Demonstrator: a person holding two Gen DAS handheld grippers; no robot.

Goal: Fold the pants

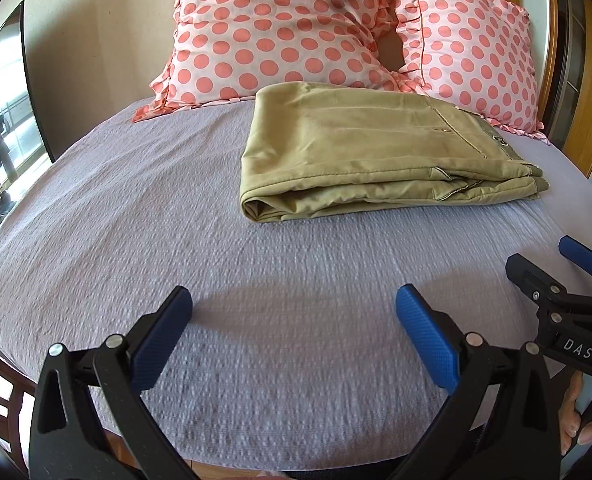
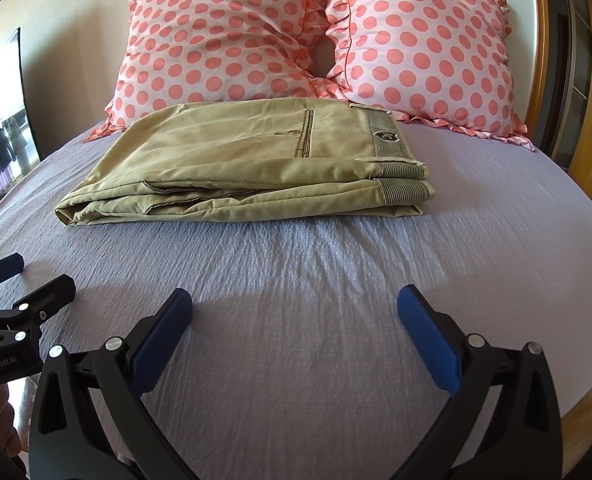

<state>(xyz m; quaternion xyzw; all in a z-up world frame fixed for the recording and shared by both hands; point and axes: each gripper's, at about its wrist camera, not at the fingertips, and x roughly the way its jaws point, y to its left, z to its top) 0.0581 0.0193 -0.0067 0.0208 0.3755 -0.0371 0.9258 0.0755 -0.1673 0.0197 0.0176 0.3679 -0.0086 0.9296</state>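
Khaki pants (image 2: 232,160) lie folded into a flat stack on the lilac bedspread (image 2: 315,300), toward the head of the bed and just in front of 2 pink pillows (image 2: 224,36) with coral dots that lean against the wall. In the right wrist view the striped waistband (image 2: 391,148) with its dark badge sits at the right end of the stack, the folded edge at the left, and a welt pocket with a small button faces up. Several layers show along the near side. Both tools are well apart from the pants (image 1: 359,152), low over the near part of the bedspread (image 1: 136,240). The left gripper (image 1: 294,336) has its blue pads spread wide with nothing between them. The right gripper (image 2: 295,336) is likewise spread wide and holds nothing. Each shows at the edge of the other's view, side by side. A wooden bed frame (image 2: 587,408) shows at the right.
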